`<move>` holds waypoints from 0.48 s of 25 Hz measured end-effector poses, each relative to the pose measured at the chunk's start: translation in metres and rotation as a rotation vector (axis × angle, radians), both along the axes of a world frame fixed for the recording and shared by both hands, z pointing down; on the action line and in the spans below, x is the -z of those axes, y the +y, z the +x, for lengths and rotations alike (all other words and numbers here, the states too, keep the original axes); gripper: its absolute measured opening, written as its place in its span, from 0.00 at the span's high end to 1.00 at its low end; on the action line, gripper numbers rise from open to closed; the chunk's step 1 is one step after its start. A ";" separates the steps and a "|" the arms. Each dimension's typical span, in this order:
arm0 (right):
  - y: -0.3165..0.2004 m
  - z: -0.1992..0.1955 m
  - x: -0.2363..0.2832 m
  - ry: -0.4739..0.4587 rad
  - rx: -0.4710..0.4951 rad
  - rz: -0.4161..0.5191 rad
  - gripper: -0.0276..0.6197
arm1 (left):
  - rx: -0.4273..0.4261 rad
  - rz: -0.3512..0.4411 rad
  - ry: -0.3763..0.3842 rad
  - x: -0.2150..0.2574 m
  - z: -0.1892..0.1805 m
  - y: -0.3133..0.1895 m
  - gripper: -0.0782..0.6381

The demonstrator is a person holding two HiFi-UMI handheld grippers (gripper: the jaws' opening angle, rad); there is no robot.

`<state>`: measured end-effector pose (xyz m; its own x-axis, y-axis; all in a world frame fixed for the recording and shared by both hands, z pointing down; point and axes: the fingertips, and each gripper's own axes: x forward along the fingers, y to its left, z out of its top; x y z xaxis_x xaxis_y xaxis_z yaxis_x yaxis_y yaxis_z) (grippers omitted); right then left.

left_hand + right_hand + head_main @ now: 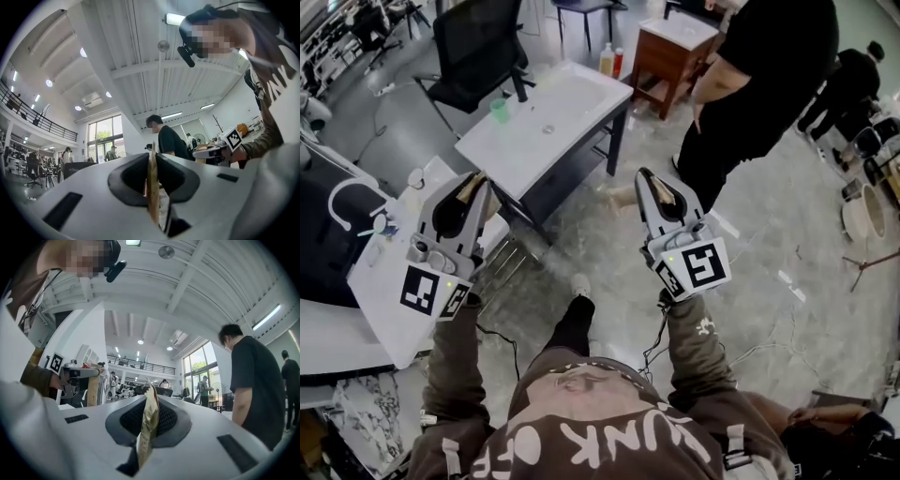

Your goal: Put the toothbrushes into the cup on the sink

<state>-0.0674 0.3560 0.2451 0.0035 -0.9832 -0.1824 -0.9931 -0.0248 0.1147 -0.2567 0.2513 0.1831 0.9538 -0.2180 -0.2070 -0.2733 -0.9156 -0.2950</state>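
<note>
We take the sink as our landmark: a white top with a shallow basin on a dark frame, standing on the grey floor ahead of us. The green cup stands upright on the sink's top, at the edge nearest the black office chair, which is just beyond that side. Two bottles stand at the sink's far corner, a wooden cabinet sits past that corner, and a person in black stands off the sink's right side.

Our left gripper is held up just short of the sink's near corner. Its fingers are pressed together, with only a thin tan strip showing along the seam. Our right gripper hangs over the floor off the sink's near right side, apart from it. Its fingers are likewise closed, with a crinkled tan strip at the seam. Neither gripper touches the cup.

A white bench lies to the near left of the sink, under our left gripper. The small items on it are too small for us to name.
</note>
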 end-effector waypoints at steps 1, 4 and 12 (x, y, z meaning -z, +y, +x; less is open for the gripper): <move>-0.007 0.006 -0.001 0.004 0.002 -0.003 0.94 | -0.001 -0.002 0.002 -0.002 0.006 -0.007 0.82; -0.037 0.025 -0.004 0.019 0.007 -0.012 0.94 | 0.000 -0.009 0.017 -0.009 0.026 -0.037 0.82; -0.151 0.101 -0.009 0.040 0.029 -0.049 0.94 | 0.032 -0.058 0.035 -0.034 0.099 -0.146 0.82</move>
<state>0.0338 0.2051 0.2541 -0.0317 -0.9906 -0.1331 -0.9879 0.0108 0.1548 -0.1575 0.1049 0.2175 0.9385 -0.2605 -0.2267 -0.3118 -0.9215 -0.2317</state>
